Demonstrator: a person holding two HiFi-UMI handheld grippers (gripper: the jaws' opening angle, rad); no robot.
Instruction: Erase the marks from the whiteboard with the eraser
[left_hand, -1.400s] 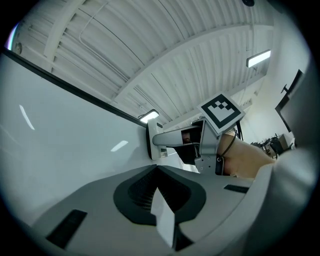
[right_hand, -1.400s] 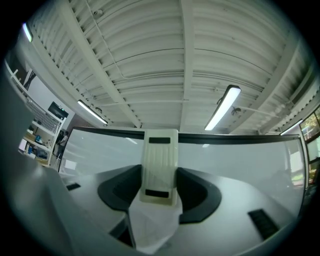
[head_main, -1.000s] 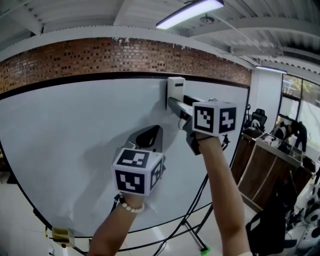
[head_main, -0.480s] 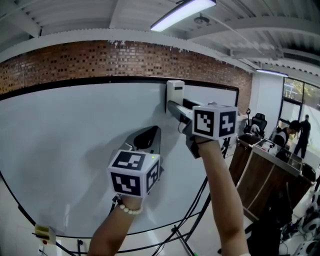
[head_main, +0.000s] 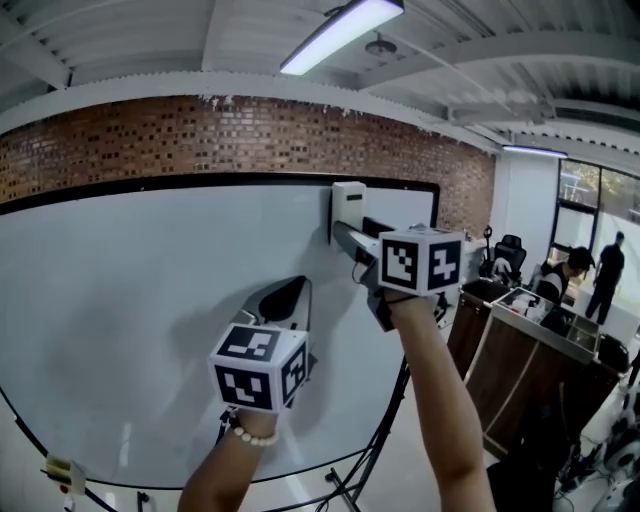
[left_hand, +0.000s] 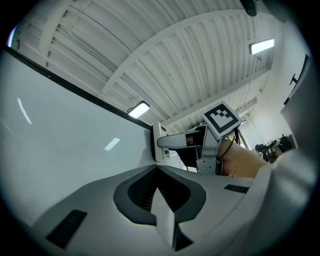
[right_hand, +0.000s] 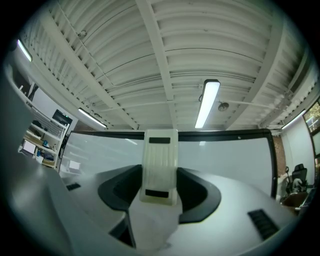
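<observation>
The white eraser (head_main: 347, 210) is pressed flat against the whiteboard (head_main: 140, 300) near its black top edge, and my right gripper (head_main: 342, 232) is shut on it. In the right gripper view the eraser (right_hand: 159, 165) stands upright between the jaws. The left gripper view shows the same eraser (left_hand: 159, 142) against the board, with the right gripper (left_hand: 172, 142) behind it. My left gripper (head_main: 296, 292) is lower, its tips close to the board; its jaws are shut with nothing between them (left_hand: 156, 168). I see no marks on the board's visible surface.
A brick wall (head_main: 200, 135) runs above the board. The board's stand legs and cables (head_main: 370, 450) hang below its lower edge. Wooden desks (head_main: 520, 340) and people (head_main: 560, 275) are at the right. A small object (head_main: 58, 470) sits at the board's lower left.
The view has shifted so the board's right end shows. The right gripper with the eraser sits closer to the board's top right corner. The left gripper has drifted slightly left and down.
</observation>
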